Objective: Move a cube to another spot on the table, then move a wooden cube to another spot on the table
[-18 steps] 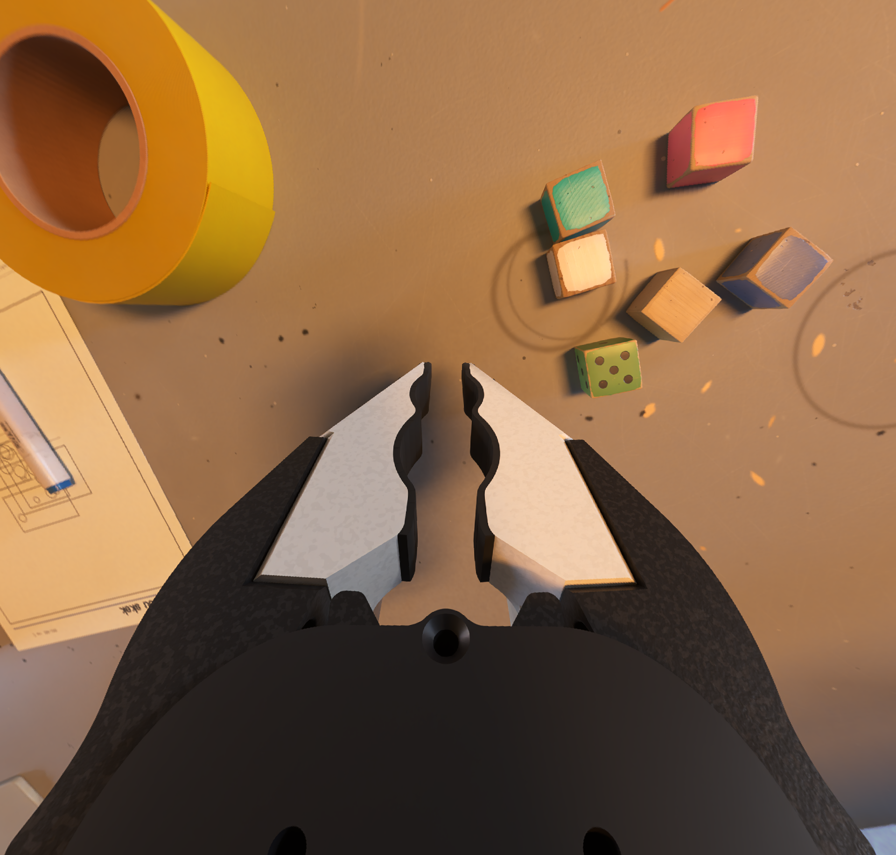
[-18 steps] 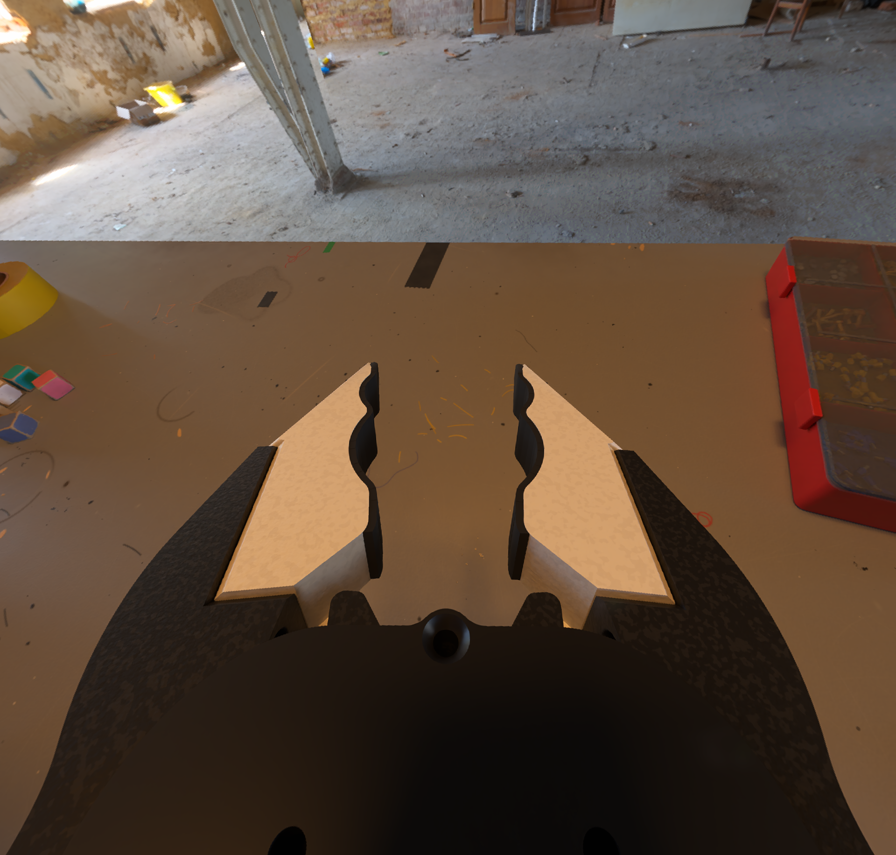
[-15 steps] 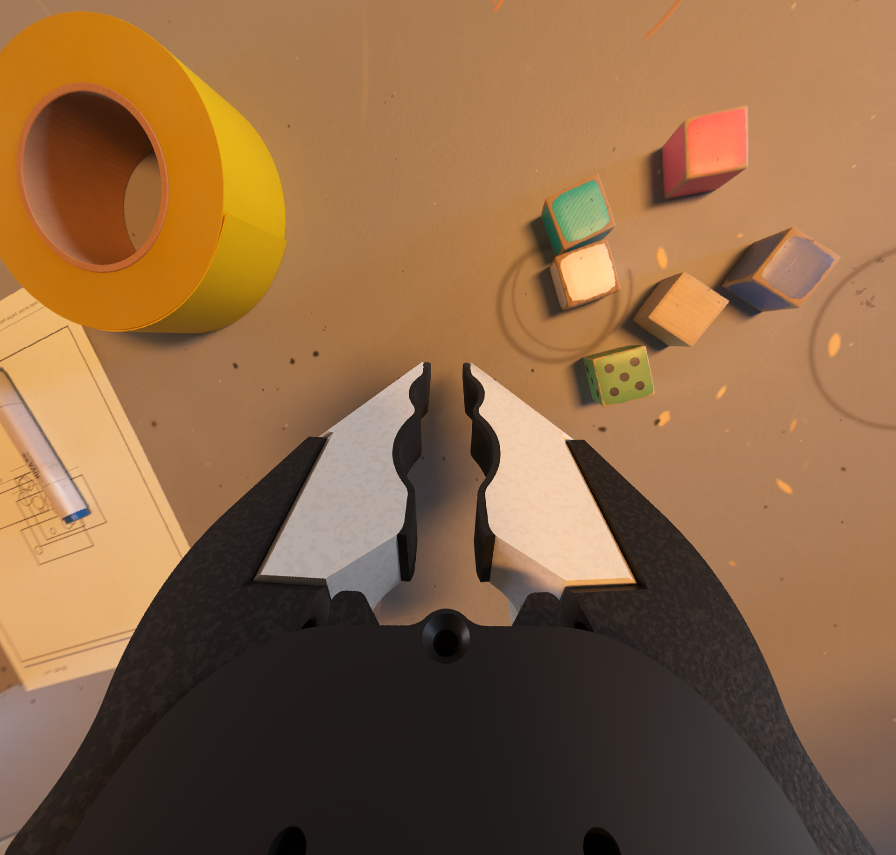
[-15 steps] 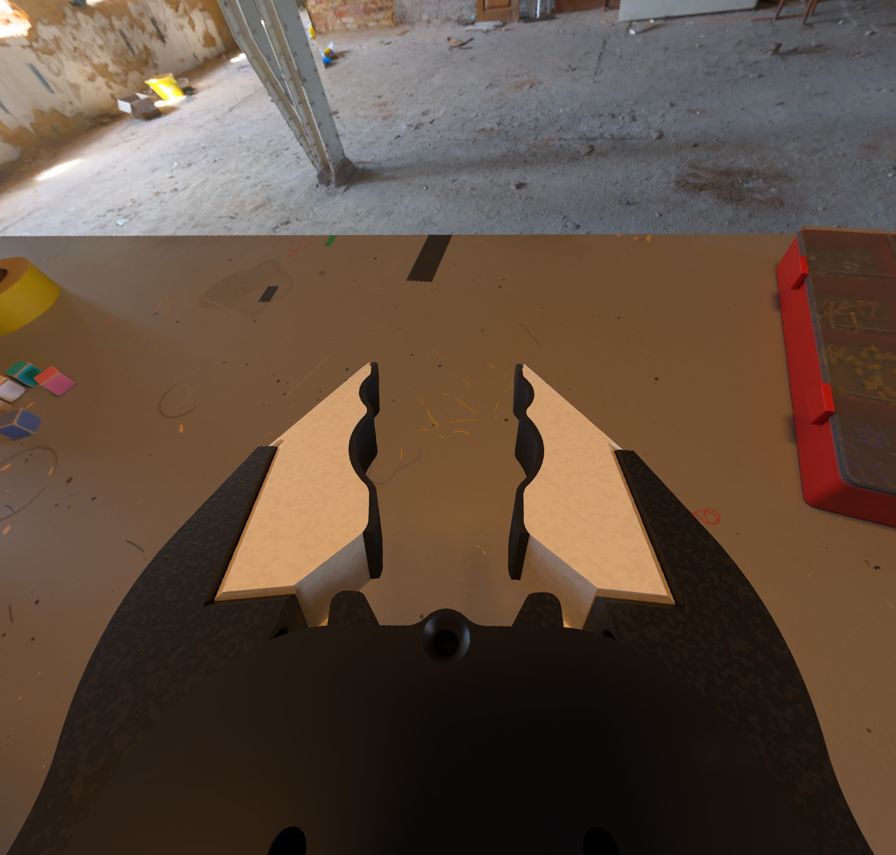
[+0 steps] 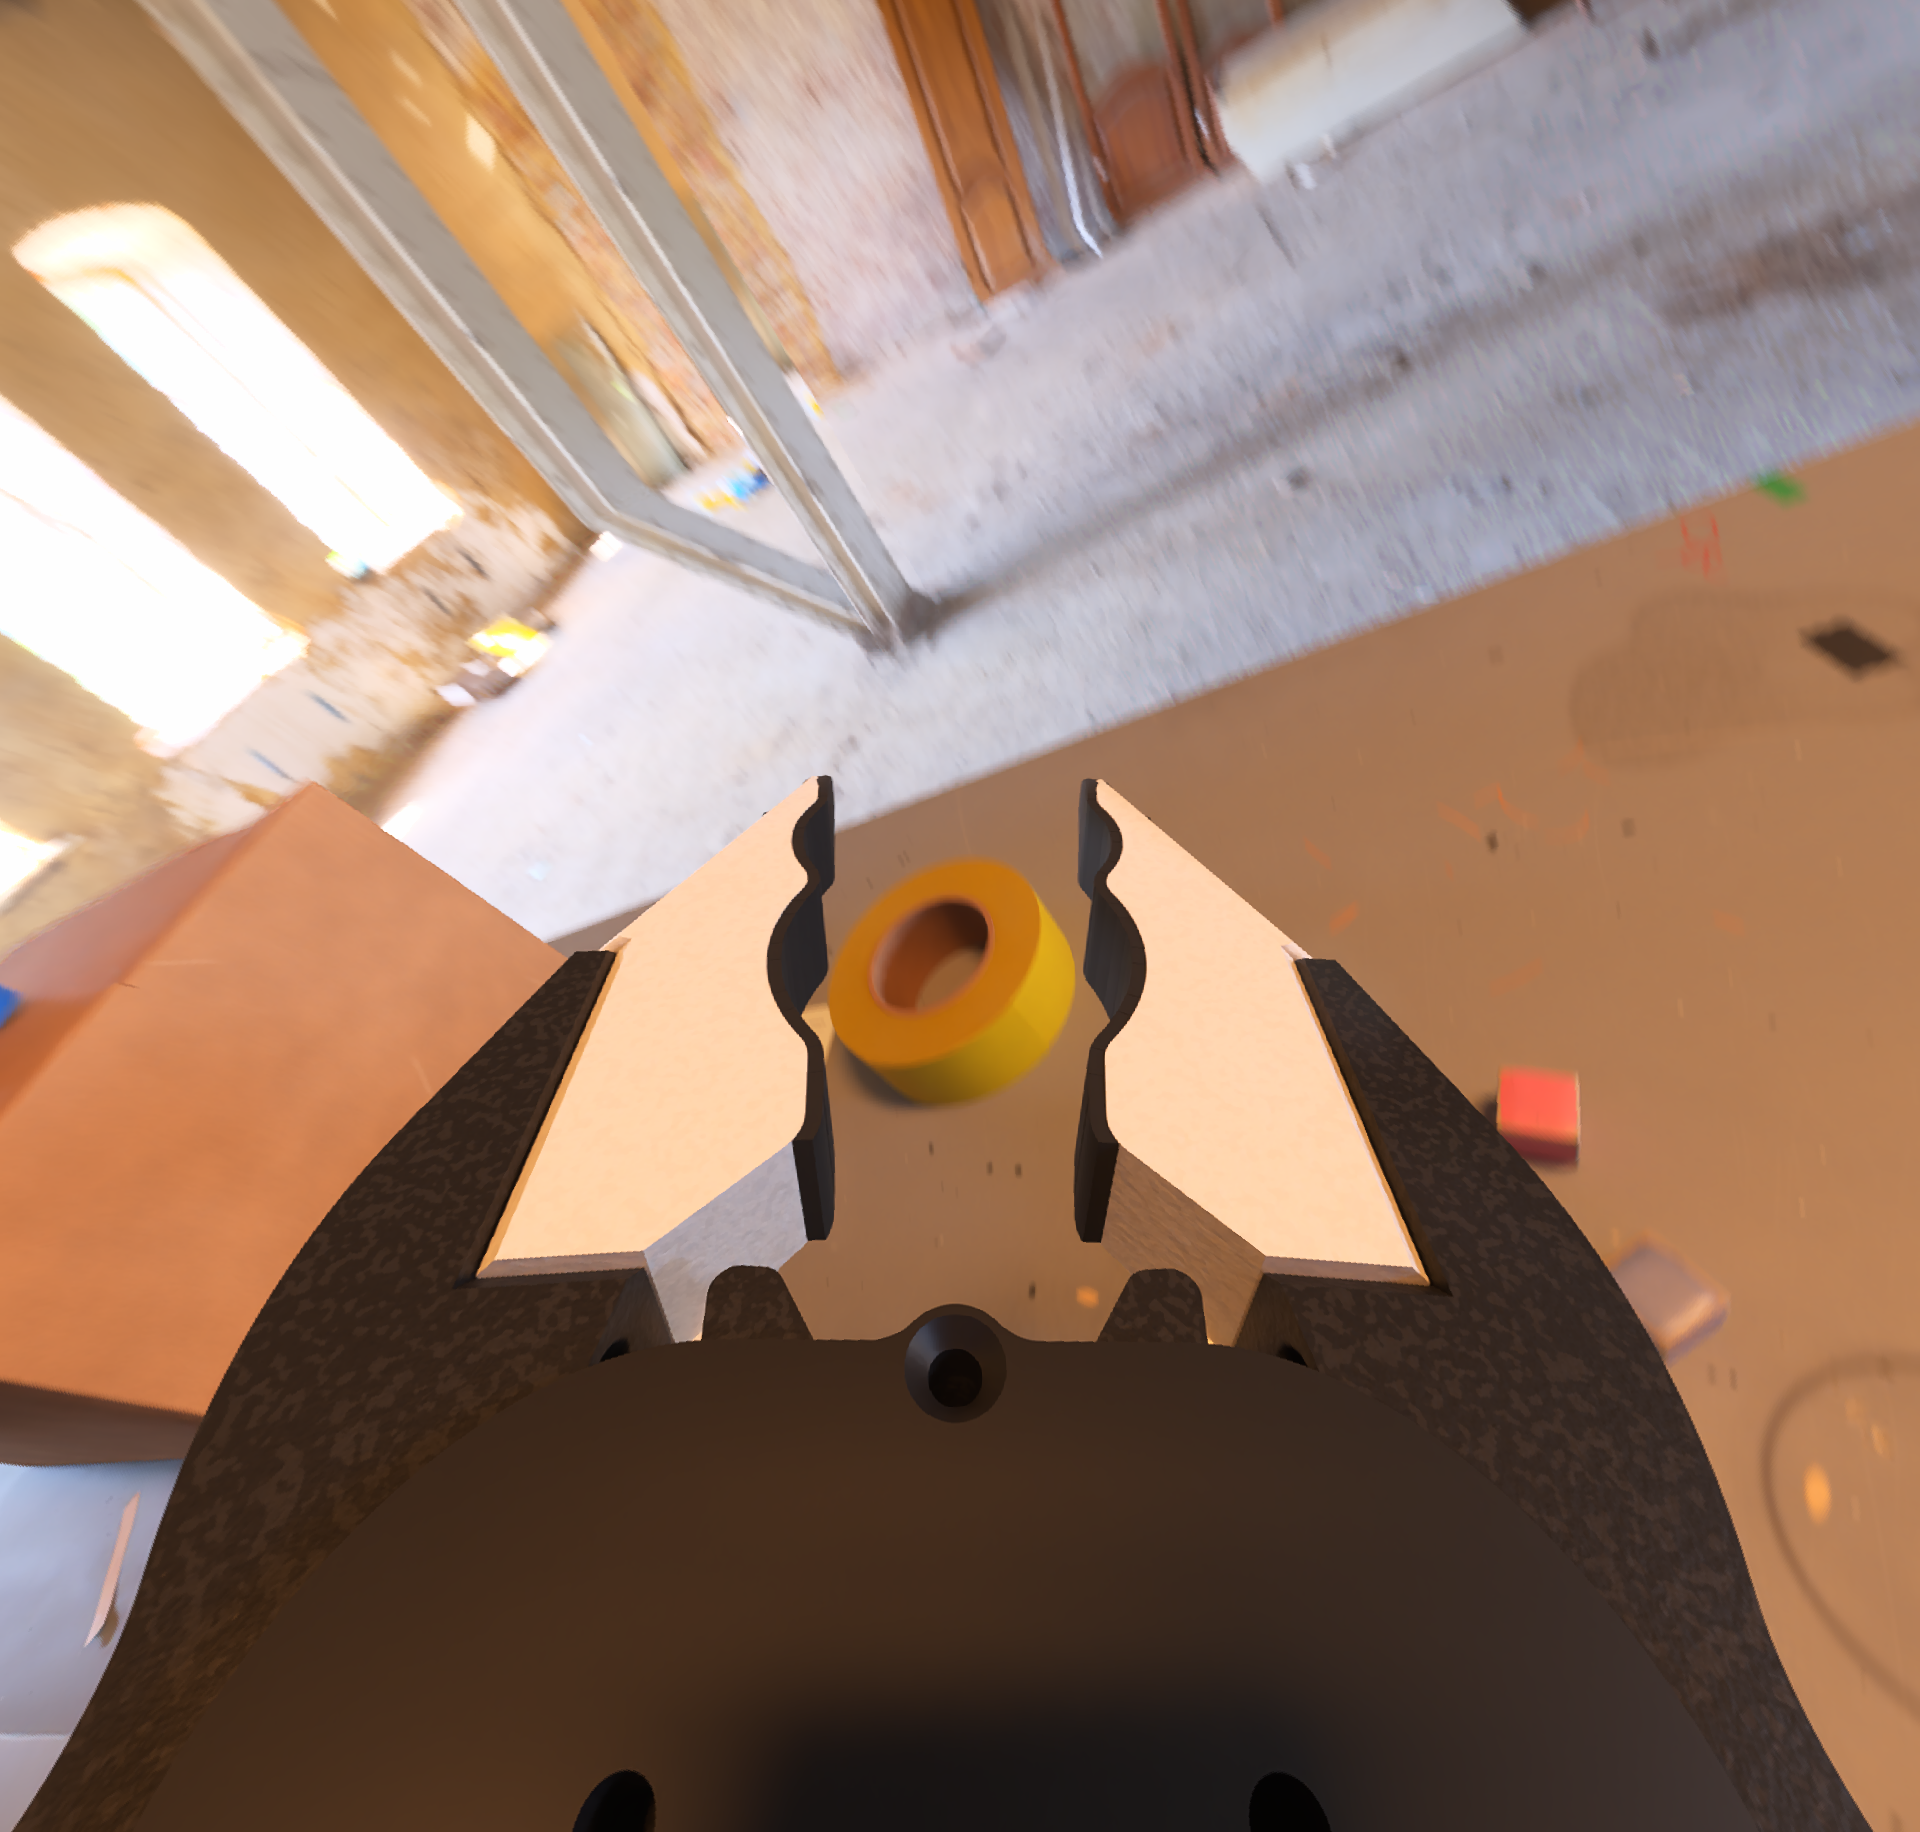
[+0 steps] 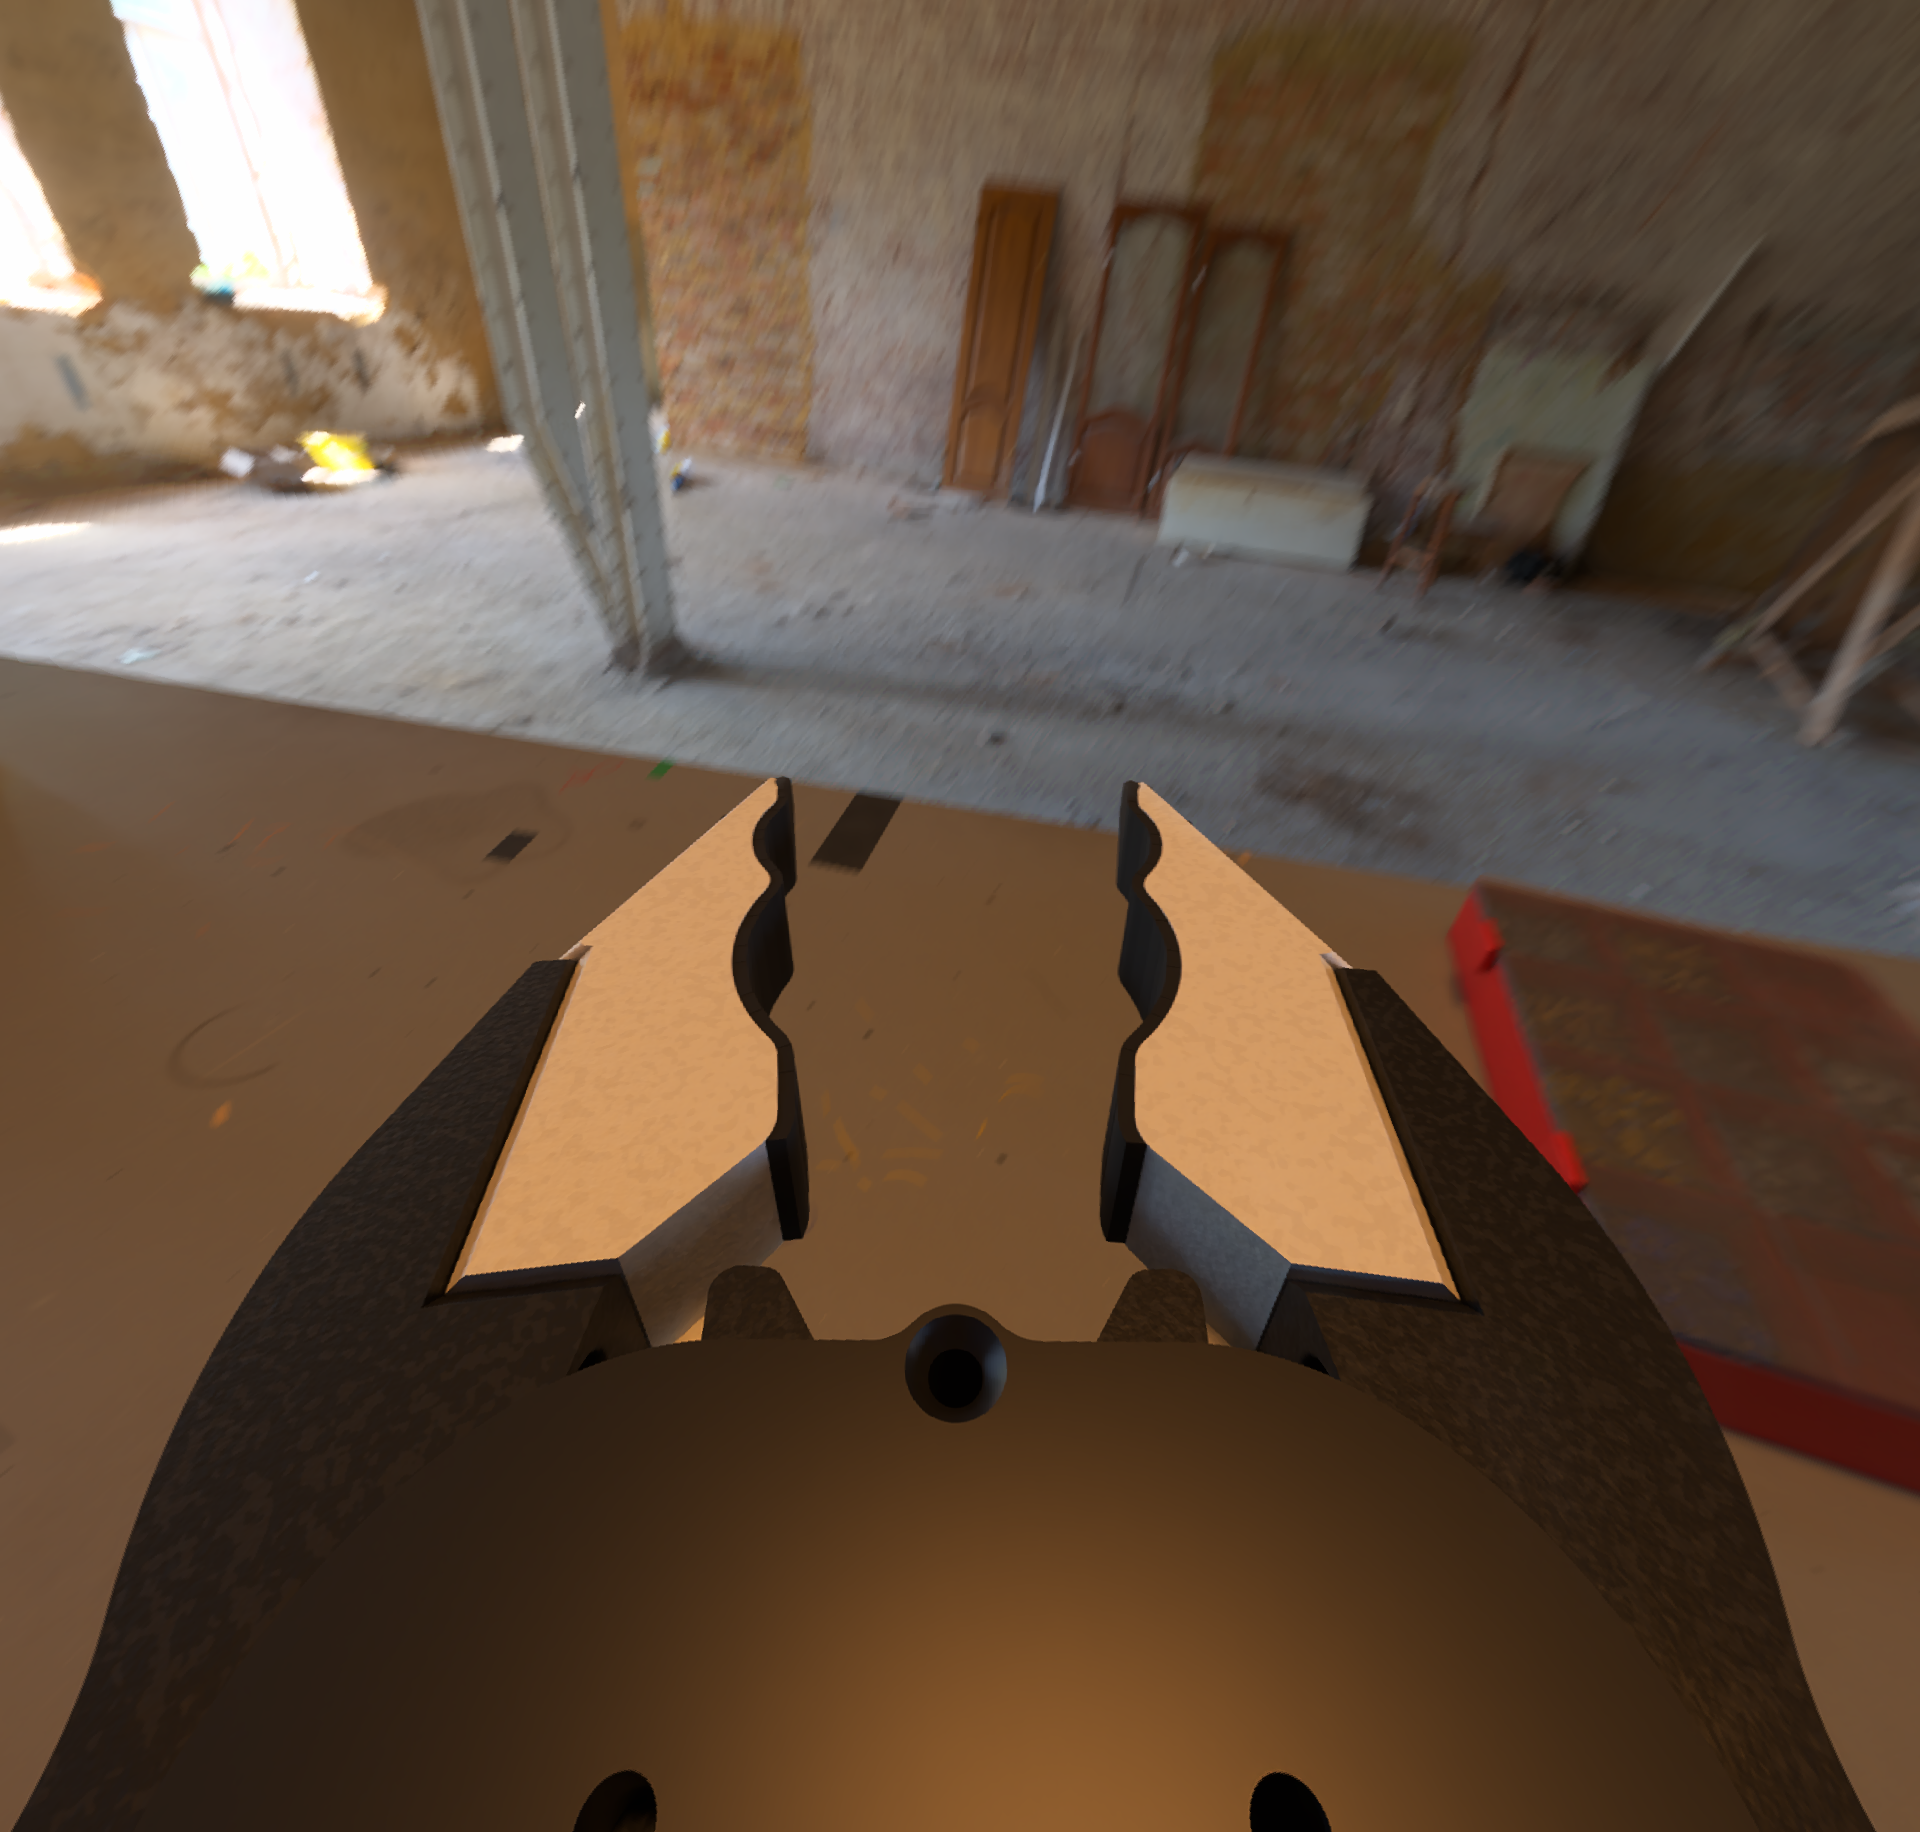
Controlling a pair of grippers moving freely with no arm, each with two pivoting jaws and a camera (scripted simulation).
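Observation:
In the left wrist view my left gripper (image 5: 954, 795) is open and empty, tilted up above the table. A red cube (image 5: 1538, 1109) sits on the table to its right, and a blue-grey cube (image 5: 1671, 1302) shows partly beside the right finger. The other cubes are hidden. In the right wrist view my right gripper (image 6: 954, 795) is open and empty above the brown table (image 6: 260, 951); no cube shows there.
A yellow tape roll (image 5: 951, 977) lies on the table, seen between the left fingers. A cardboard box (image 5: 208, 1055) stands at the left. A red lidded organiser box (image 6: 1714, 1138) lies at the right. The table's far edge (image 5: 1351, 629) runs beyond the tape.
The left gripper opened from nearly shut and swung up from looking down at the cube cluster to looking across the table. The right gripper opened a little wider and tilted up.

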